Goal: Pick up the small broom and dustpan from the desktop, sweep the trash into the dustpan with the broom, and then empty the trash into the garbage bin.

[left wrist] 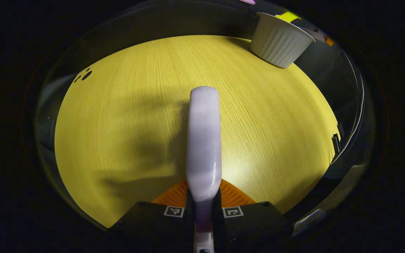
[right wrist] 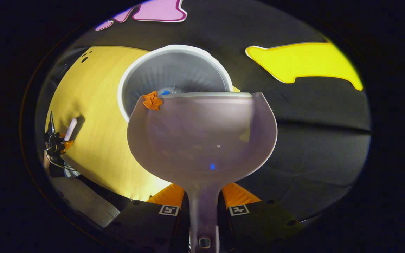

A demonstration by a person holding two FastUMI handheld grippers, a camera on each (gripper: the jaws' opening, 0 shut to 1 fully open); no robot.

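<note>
Pale lilac plastic runs up between the fingers of our left tool (left wrist: 203,207): this is the broom (left wrist: 204,140), seen handle-on, and both fingers are closed against it at the bottom of the left gripper view. It hangs over the yellow wood-grain tabletop (left wrist: 128,116), casting a broad shadow to its left. Far off at the upper right a white ribbed garbage bin (left wrist: 280,40) stands near the tabletop's far edge.

In the right gripper view our right tool (right wrist: 203,207) is closed on the stem of the dustpan (right wrist: 202,137), both fingers pressing its narrow handle. The translucent pan spreads wide ahead of the tool, its front lip held level and right at the near rim of the garbage bin (right wrist: 174,70), whose open mouth faces us. A crumpled orange scrap of trash (right wrist: 152,101) sits on the upper left corner of the pan's lip, at the bin's rim. Something small and blue lies inside the bin; we cannot tell what it is. At the far left, over the tabletop (right wrist: 97,133), the left tool (right wrist: 60,140) appears small with the broom (right wrist: 71,128) rising from it.
</note>
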